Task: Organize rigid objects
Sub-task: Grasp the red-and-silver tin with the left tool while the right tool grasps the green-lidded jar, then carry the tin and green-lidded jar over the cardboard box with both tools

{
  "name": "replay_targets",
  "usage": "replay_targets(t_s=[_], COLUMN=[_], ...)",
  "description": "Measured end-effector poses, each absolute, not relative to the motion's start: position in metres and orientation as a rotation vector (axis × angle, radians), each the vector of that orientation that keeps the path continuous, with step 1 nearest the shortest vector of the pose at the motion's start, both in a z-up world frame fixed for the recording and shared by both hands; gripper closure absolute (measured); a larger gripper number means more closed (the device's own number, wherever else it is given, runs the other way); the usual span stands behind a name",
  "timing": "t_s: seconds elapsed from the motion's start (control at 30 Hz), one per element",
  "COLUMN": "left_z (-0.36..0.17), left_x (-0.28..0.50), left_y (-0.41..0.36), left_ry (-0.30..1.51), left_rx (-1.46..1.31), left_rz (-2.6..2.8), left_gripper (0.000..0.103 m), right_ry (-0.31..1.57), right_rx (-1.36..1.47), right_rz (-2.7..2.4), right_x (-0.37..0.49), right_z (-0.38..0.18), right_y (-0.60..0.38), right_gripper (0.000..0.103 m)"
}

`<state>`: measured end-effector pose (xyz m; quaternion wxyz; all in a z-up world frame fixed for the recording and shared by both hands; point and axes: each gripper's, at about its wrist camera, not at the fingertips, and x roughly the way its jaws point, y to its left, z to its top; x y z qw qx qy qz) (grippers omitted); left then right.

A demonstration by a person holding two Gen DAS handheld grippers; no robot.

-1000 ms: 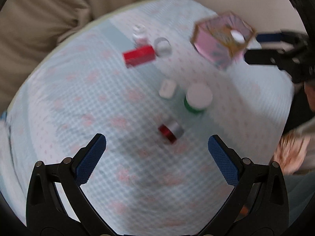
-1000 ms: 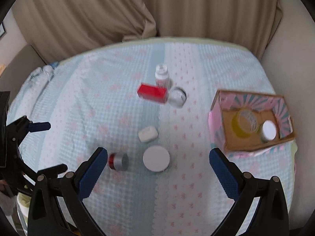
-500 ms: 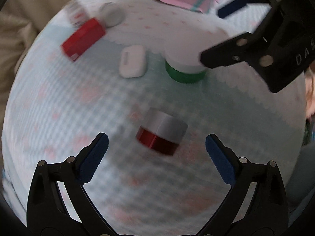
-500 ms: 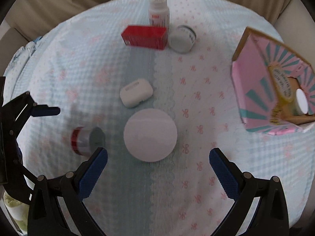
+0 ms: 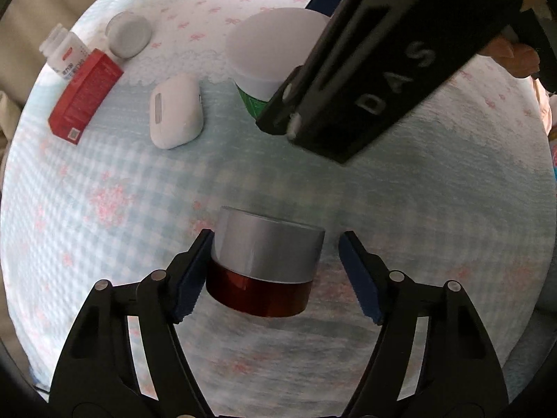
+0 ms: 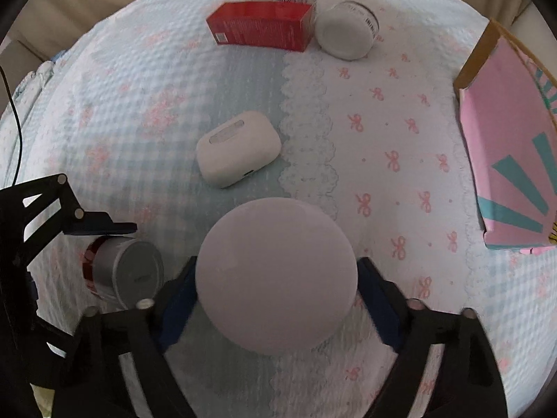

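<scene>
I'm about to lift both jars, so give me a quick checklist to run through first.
Both grippers' fingers have just been closing.
1. Red jar between the left gripper fingers: ok.
2. Both left fingers touching it: not ok, one finger stands apart from it.
3. White-lidded jar between the right gripper fingers: ok.
4. Right fingers pressing that jar: cannot tell, the lid hides the contact.
5. Earbud case apart from both grippers: ok.
</scene>
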<state>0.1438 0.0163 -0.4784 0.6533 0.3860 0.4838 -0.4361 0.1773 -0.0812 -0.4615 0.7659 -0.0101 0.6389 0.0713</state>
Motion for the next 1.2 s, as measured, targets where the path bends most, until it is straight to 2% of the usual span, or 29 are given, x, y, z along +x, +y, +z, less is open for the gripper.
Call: replay_targets(t_s=[0.03, 0.13, 0.17, 0.7, 1.2], left_z=[-0.479, -0.479, -0.478, -0.462, -0.428], left_x=[0.145, 0.146, 0.149, 0.142, 0.133], left_y=[0.017, 0.019, 0.019, 0.021, 0.037], left_ry=[1.092, 1.091, 1.100, 1.077, 1.103], left_rx=[0.876, 0.867, 0.851, 0.799, 0.622], left_rz=[-0.988, -0.966, -0.964, -0.948, -0.864], left_gripper=[0.036, 0.047, 0.048, 0.050, 0.052], right_ry=[1.393, 1.396, 1.396, 1.387, 1.350], right_rx=[-0.016, -0.011, -0.015, -0.011, 0.011], right_rz=[0.156, 0.159, 0.160, 0.149, 0.104], right_x=[0.178, 0.179, 0.179, 0.180, 0.161], right_z=[-0.463, -0.464, -0.464, -0.463, -0.436], right_y=[-0.082, -0.083, -0.082, -0.081, -0.091], right_gripper=[0.033, 0.034, 0.035, 0.035, 0.036])
